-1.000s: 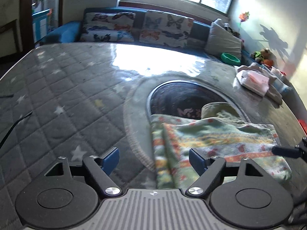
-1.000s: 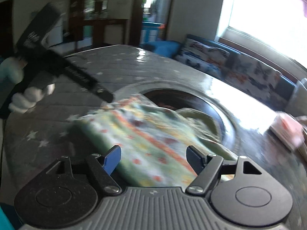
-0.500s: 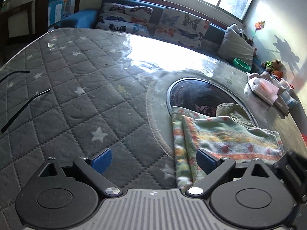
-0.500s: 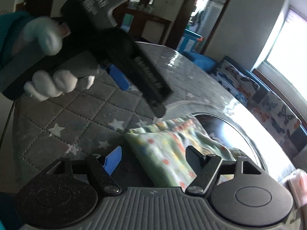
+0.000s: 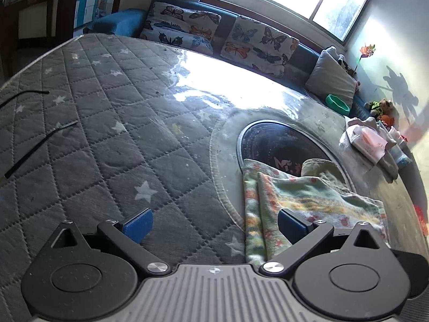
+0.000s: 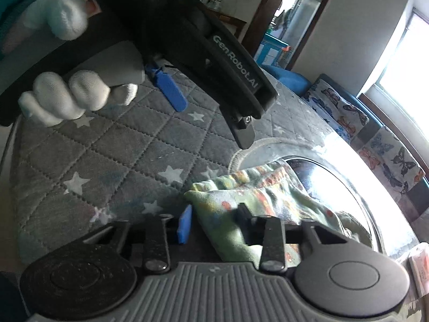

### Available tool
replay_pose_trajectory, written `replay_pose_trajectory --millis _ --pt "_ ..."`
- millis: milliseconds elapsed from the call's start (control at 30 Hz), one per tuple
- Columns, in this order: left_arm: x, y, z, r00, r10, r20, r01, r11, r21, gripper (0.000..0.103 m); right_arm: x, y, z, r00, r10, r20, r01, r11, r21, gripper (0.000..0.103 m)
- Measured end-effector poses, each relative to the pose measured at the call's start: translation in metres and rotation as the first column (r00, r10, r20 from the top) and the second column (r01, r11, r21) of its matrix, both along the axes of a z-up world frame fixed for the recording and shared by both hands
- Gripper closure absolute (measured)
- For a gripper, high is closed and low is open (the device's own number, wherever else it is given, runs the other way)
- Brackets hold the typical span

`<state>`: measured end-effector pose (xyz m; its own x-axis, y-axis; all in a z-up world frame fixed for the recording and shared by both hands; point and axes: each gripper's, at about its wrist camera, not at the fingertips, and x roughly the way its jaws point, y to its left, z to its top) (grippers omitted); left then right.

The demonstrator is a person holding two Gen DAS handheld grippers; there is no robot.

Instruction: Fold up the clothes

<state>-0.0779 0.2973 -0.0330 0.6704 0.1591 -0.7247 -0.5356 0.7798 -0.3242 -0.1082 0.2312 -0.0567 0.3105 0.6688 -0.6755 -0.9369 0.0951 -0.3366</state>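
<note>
Pale green floral-print cotton garment [image 5: 308, 201] lies already doubled into a narrow multi-layer band on the grey star-quilted mat [image 5: 112, 145], its far end overlapping the dark round inset [image 5: 281, 145]; judged mid-task, at least one more fold and squaring-up left. Left gripper [image 5: 214, 222] hangs released, blue pads wide apart, right pad above the cloth's near edge, gripping nothing. Right gripper [image 6: 214, 222] is narrowed around the garment's near corner [image 6: 222, 214]; contact looks like a grasp, though the far pad is hidden behind fabric.
</note>
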Motion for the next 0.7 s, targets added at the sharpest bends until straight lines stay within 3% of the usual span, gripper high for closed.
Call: replay_pose_trajectory --millis 133,367,500,667,700 --pt "0.002 -0.001 0.001 1.000 0.009 0.025 -0.008 0.998 -0.065 0.000 0.009 -0.008 0.009 0.997 -0.024 -0.072 0.028 0.998 0.059 0.087" --pt "0.010 -0.001 0.001 0.996 0.048 0.071 -0.030 0.972 -0.234 0.000 0.043 -0.033 0.042 0.953 -0.102 -0.285 0.161 0.968 0.192 0.090" --pt "0.022 -0.003 -0.004 0.993 0.039 0.110 0.003 0.933 -0.359 0.000 0.050 -0.045 0.048 0.941 -0.105 -0.322 0.183 0.958 0.222 0.090" --pt "0.044 -0.011 -0.014 0.995 -0.006 0.096 0.045 0.911 -0.411 0.005 0.052 -0.057 0.049 0.932 -0.098 -0.349 0.191 0.951 0.244 0.091" --pt "0.047 -0.013 -0.018 0.995 -0.022 0.098 0.062 0.901 -0.429 0.011 0.051 -0.060 0.049 0.931 -0.095 -0.353 0.191 0.950 0.248 0.091"
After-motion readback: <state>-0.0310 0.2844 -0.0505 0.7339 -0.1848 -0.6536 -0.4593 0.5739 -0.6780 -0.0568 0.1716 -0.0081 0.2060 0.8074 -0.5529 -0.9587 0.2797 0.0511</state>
